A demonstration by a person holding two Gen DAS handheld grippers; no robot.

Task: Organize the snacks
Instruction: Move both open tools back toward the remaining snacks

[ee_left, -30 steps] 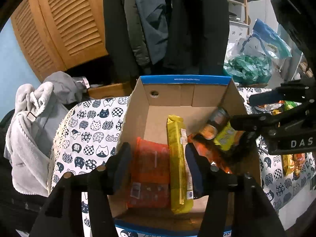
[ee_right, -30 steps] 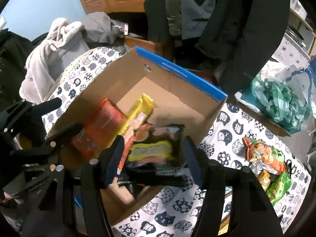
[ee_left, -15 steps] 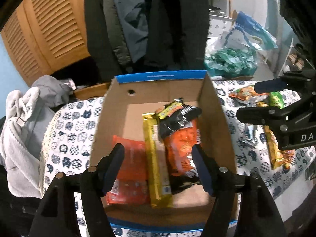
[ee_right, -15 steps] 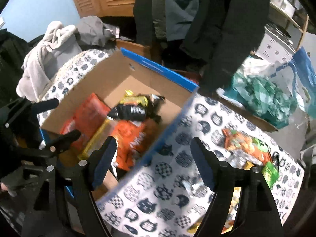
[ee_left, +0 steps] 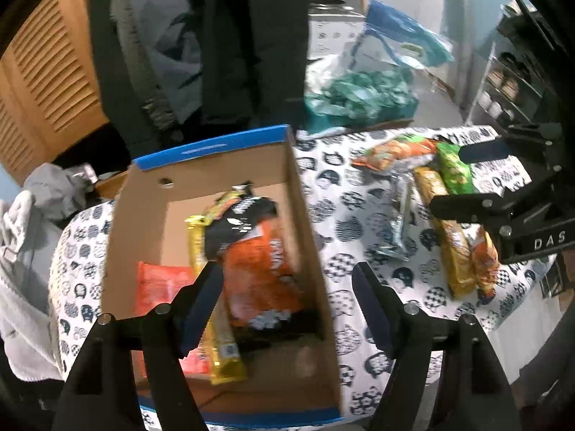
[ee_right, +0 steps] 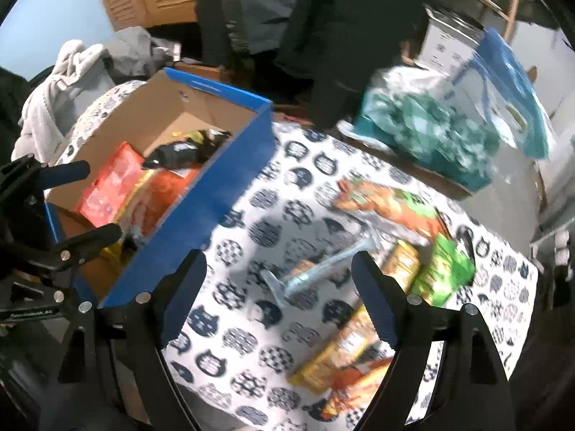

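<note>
A cardboard box with a blue rim (ee_left: pixel 212 147) (ee_right: pixel 230 165) stands on the cat-print tablecloth (ee_right: pixel 251 287). Inside lie a black snack pack (ee_left: pixel 239 228) (ee_right: pixel 176 152), an orange bag (ee_left: pixel 262 273), a long yellow pack (ee_left: pixel 215 319) and a red pack (ee_left: pixel 161 283) (ee_right: pixel 111 183). My left gripper (ee_left: pixel 287 305) is open and empty over the box's right wall. My right gripper (ee_right: pixel 278 294) is open and empty over the table, right of the box. Loose snacks lie there: a silver-blue pack (ee_right: pixel 316 269), a green bag (ee_right: pixel 444 273), an orange-green bag (ee_right: pixel 391 204) and yellow packs (ee_right: pixel 345 352).
A teal bag pile (ee_right: pixel 424 133) and a blue plastic bag (ee_right: pixel 510 82) sit behind the table. Dark coats (ee_left: pixel 251 43) hang at the back. Grey clothes (ee_right: pixel 64 86) lie at the left. Shelves (ee_left: pixel 510 86) stand at the right.
My right gripper let go of the black pack into the box and swung right over the table. My left gripper shifted right, from the box's middle to its right wall.
</note>
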